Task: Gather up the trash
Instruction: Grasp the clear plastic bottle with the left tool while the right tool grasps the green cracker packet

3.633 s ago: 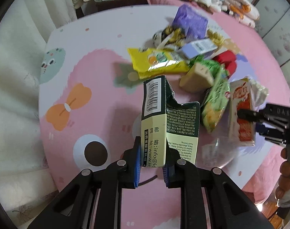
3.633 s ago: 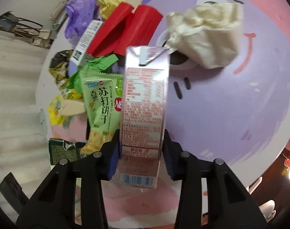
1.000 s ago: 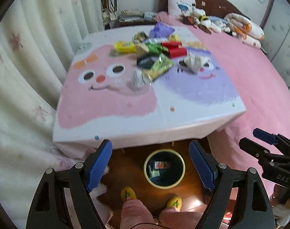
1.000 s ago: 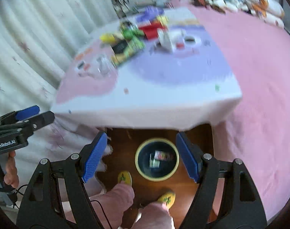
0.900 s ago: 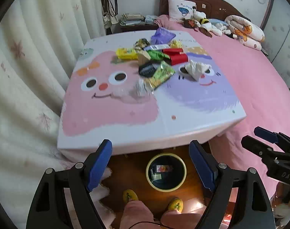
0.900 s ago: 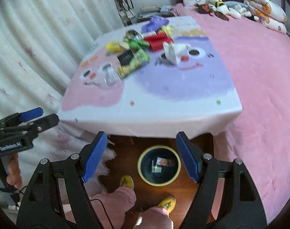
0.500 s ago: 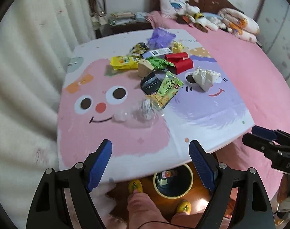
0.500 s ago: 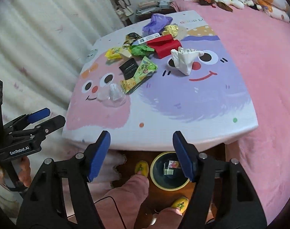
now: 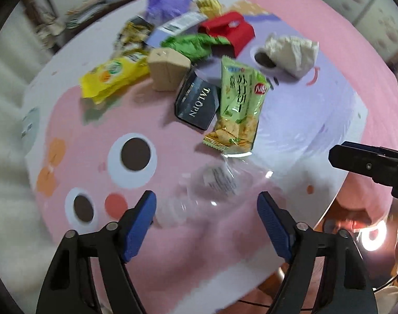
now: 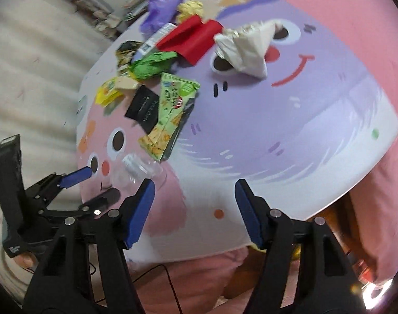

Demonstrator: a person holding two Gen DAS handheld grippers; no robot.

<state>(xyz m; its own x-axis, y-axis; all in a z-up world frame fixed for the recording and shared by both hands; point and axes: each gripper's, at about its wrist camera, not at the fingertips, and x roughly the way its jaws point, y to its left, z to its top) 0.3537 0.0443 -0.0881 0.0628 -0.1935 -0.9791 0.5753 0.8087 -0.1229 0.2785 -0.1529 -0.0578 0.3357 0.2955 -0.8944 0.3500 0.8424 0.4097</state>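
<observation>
A crushed clear plastic bottle (image 9: 212,185) lies on the pink half of the cartoon tablecloth (image 9: 99,120). My left gripper (image 9: 206,206) hovers right over it, its jaws closing with the bottle just ahead of the blue pads and not touched. Behind it lie a green cracker packet (image 9: 238,104), a black box (image 9: 196,102), a yellow packet (image 9: 112,78), a red box (image 9: 230,30) and crumpled white paper (image 9: 290,49). My right gripper (image 10: 193,196) is open and empty over the table's near edge, right of the bottle (image 10: 136,170).
A tan box (image 9: 167,68), green wrapper (image 9: 191,44) and purple bag (image 9: 167,0) crowd the far side of the pile. A cream curtain (image 10: 29,65) hangs on the left and a pink bed (image 10: 369,13) lies beyond. The person's pink trouser legs (image 10: 199,274) are below the table edge.
The two cartons held earlier now lie in the floor bin. Both empty grippers swung from above the bin forward and down over the table, and the left now sits close above the bottle.
</observation>
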